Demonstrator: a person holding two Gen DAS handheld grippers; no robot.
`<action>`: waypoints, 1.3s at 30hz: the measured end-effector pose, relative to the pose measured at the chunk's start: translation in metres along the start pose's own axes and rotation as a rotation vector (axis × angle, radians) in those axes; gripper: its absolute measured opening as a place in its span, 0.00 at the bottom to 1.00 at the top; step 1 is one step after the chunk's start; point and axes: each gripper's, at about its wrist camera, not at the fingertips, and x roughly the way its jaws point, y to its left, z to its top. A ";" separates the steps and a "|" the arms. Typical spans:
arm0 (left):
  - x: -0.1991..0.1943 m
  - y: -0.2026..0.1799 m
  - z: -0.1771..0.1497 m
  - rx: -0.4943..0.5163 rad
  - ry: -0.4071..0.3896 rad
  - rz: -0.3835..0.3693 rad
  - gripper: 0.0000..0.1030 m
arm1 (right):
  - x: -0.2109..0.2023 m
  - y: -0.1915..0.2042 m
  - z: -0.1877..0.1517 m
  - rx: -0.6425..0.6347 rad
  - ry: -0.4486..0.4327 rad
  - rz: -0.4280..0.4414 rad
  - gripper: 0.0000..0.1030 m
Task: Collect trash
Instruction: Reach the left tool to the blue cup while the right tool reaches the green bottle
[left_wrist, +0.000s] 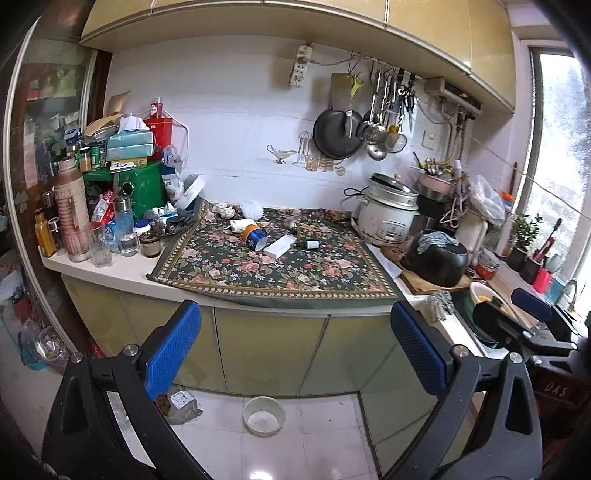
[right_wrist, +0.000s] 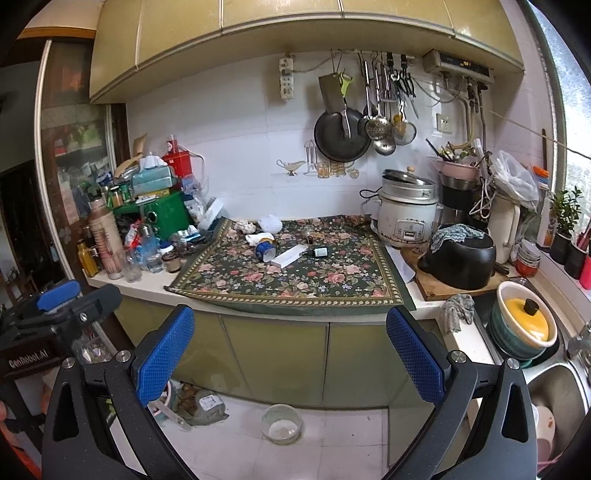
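1. Trash lies scattered on the floral cloth (left_wrist: 280, 269) that covers the middle of the counter (left_wrist: 110, 271): crumpled paper wads (left_wrist: 222, 210) at the far left corner of the cloth, a white ribbed cup (left_wrist: 253, 210) just beside them, and a crumpled white tissue (left_wrist: 242, 223) a little nearer to you.
2. A tipped blue cup (left_wrist: 255, 236) lies on its side touching that tissue, its open mouth turned toward you.
3. Just right of the cup you have a flat white box (left_wrist: 280, 246), and a small dark bottle (left_wrist: 309, 244) lies on its side next to the box's far end.
4. Your left gripper (left_wrist: 295, 347) is spread wide, blue pads (left_wrist: 170, 347) well apart, nothing between them; it hangs in front of the cabinet doors, below the counter edge and well short of the trash.
5. Your right gripper (right_wrist: 290, 354) is likewise wide open and empty, at about the same height, with the same litter ahead of it on the cloth.
6. A white rice cooker (left_wrist: 388, 216) stands at the cloth's far right corner, and a black pot (left_wrist: 436, 260) sits on a wooden board beside it.
7. On the floor below the cabinets a small white bowl (left_wrist: 264, 415) stands on the tiles, with a grey bag (left_wrist: 183, 404) to its left.
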 end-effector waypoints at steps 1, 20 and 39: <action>0.007 0.002 0.003 0.001 -0.001 0.006 1.00 | 0.009 -0.003 0.002 0.002 0.007 0.000 1.00; 0.250 0.084 0.106 -0.027 0.039 0.033 1.00 | 0.190 -0.015 0.072 0.002 0.041 -0.093 1.00; 0.518 0.149 0.128 0.030 0.345 0.058 0.79 | 0.434 -0.035 0.115 0.061 0.283 -0.185 1.00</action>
